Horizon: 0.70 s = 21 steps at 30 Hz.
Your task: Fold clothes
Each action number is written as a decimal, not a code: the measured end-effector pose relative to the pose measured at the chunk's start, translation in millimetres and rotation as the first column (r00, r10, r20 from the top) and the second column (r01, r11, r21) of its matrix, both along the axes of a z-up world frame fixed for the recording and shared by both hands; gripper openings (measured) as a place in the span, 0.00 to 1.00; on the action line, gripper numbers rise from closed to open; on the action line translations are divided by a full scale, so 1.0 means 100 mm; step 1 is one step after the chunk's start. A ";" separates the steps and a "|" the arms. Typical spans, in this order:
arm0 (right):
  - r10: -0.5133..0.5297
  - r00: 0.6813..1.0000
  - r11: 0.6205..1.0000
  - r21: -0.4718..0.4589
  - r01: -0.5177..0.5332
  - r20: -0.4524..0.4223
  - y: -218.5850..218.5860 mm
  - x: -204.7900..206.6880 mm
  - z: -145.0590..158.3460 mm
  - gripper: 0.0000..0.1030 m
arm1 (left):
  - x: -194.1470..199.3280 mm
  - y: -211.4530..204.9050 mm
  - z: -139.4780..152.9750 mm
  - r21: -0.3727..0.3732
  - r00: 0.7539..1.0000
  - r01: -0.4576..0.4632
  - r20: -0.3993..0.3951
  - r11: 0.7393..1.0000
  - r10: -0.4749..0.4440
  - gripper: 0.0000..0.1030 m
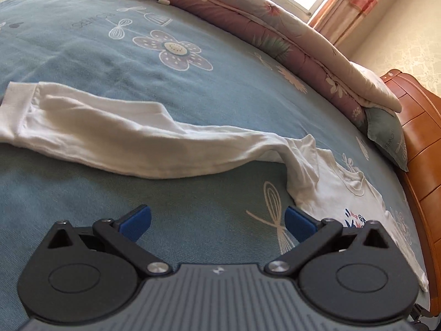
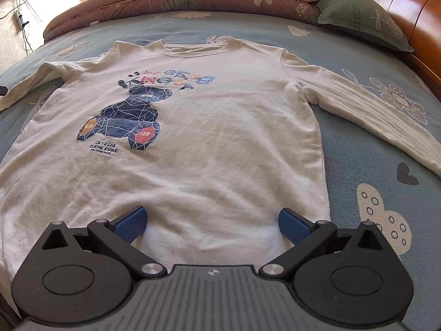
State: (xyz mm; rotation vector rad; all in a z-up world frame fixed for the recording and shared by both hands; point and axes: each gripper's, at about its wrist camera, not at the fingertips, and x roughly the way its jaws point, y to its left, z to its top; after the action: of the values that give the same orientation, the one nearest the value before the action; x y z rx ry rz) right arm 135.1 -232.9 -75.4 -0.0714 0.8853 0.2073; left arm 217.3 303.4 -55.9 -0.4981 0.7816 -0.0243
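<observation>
A white long-sleeved shirt (image 2: 193, 138) lies spread face-up on the bed (image 2: 372, 193). The right gripper (image 2: 212, 224), fingers wide, hovers over its hem. The left gripper (image 1: 217, 222), fingers also wide and empty, hovers above bare sheet, one sleeve (image 1: 96, 127) stretched ahead. A folded quilt (image 1: 275, 33) and pillow (image 2: 355, 19) lie beyond.

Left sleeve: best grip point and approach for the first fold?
Pinch the cuff, coming in low from its free outer end. The left sleeve lies flat and stretched out on the bed, so only the ribbed end offers an edge. Left gripper is open.
</observation>
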 end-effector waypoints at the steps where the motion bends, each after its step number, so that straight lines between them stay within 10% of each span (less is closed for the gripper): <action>1: 0.000 1.000 1.000 -0.001 0.000 -0.002 0.00 0.00 0.00 1.00 | 0.04 0.01 0.07 0.009 1.000 0.004 0.019 1.000 -0.004 0.99; 6: 0.000 1.000 1.000 -0.009 0.000 -0.021 0.01 0.03 0.01 1.00 | 0.24 -0.05 0.27 0.041 0.997 0.041 0.068 0.998 -0.044 0.99; 14: 0.053 0.983 0.997 -0.048 -0.063 -0.178 0.01 0.27 0.17 1.00 | 0.15 -0.43 -0.19 0.134 0.983 0.172 -0.092 0.976 -0.160 0.99; 21: 0.265 0.964 0.964 0.014 -0.265 -0.031 0.30 0.79 0.82 1.00 | -0.25 -0.59 -0.21 0.238 0.972 0.228 -0.106 0.944 -0.208 0.99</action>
State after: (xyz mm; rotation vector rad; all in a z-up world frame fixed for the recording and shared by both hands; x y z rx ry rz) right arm 214.2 -202.6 6.6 -0.1782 0.9055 0.4640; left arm 192.7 244.8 -76.6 -0.1727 0.9020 -0.1114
